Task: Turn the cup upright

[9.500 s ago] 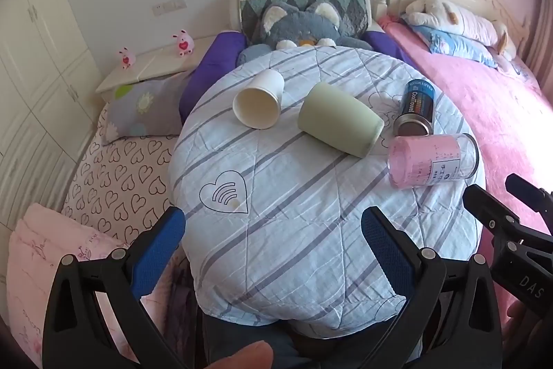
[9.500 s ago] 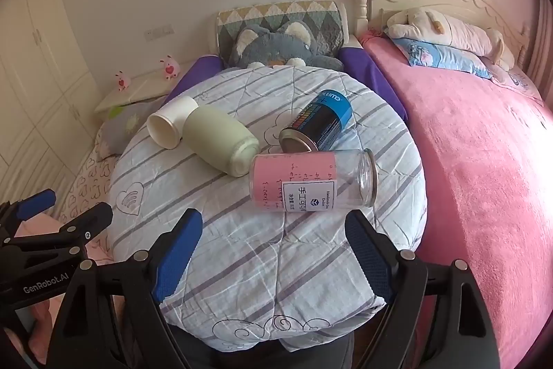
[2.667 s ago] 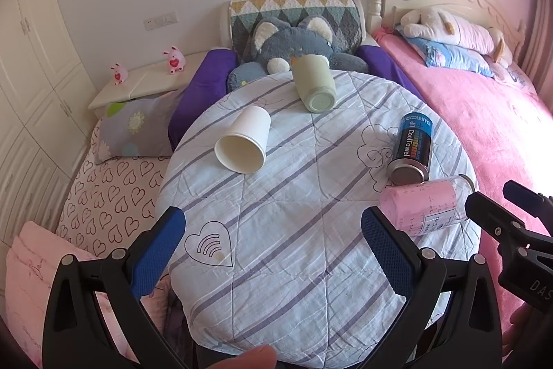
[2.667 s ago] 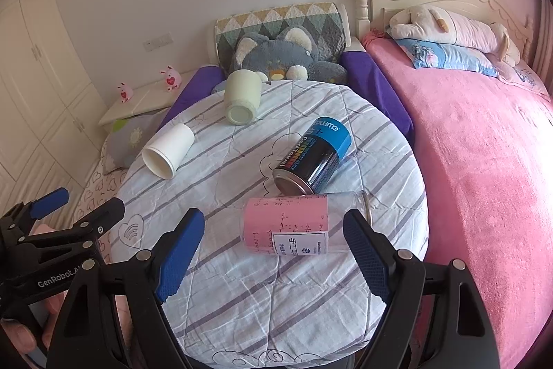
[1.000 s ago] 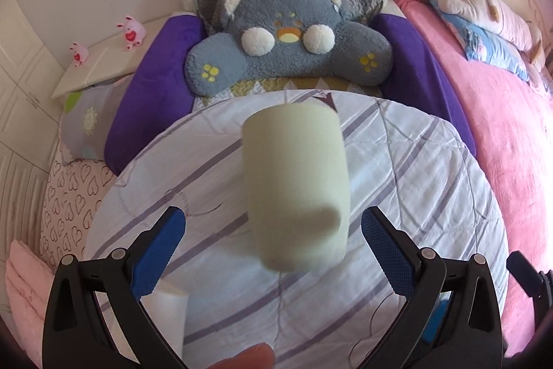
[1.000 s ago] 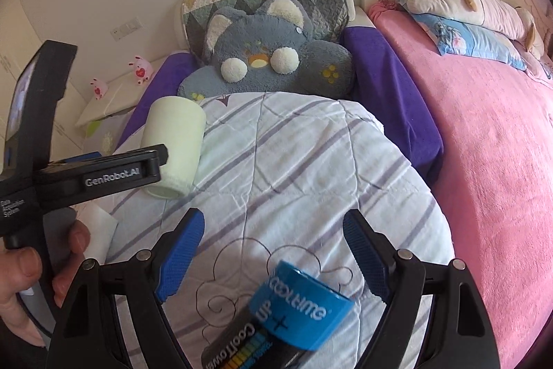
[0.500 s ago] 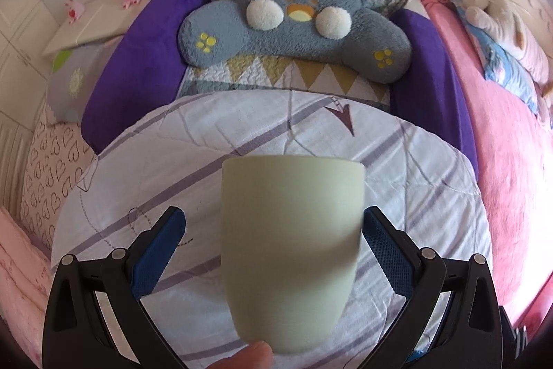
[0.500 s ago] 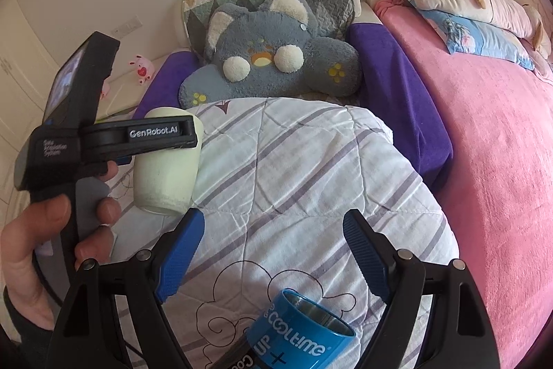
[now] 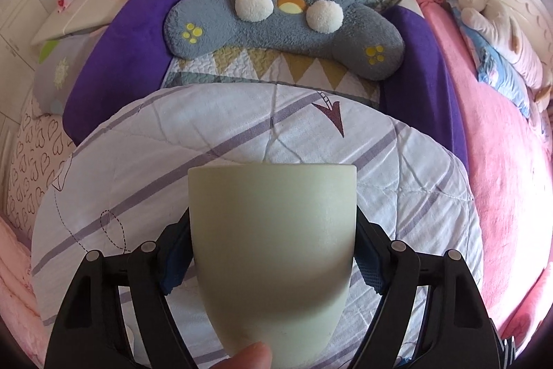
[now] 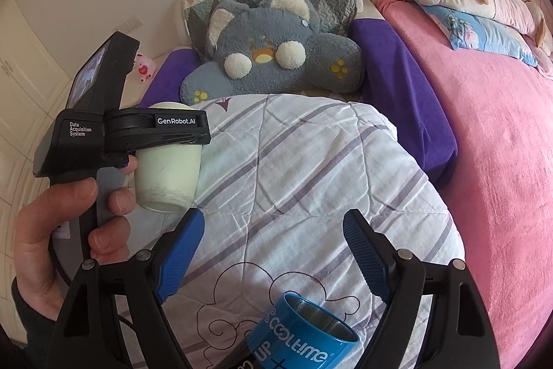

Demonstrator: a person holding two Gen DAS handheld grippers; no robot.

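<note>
The pale green cup [image 9: 273,248] fills the lower middle of the left wrist view. My left gripper [image 9: 273,251] is shut on its sides, rim up. In the right wrist view the same green cup [image 10: 167,168] stands upright in the left gripper [image 10: 162,130], its base close to the striped tablecloth [image 10: 311,168]; whether it touches is unclear. My right gripper [image 10: 269,251] is open and empty, over the near part of the table.
A blue Cooltime can [image 10: 300,334] lies on its side just under the right gripper. A grey plush cushion [image 9: 287,12] and purple pillows [image 9: 117,64] lie behind the round table. A pink bed [image 10: 501,161] is on the right.
My left gripper has closed its jaws onto the green cup, which fills more of the left wrist view. In the right wrist view it now stands upright. The right gripper stayed open.
</note>
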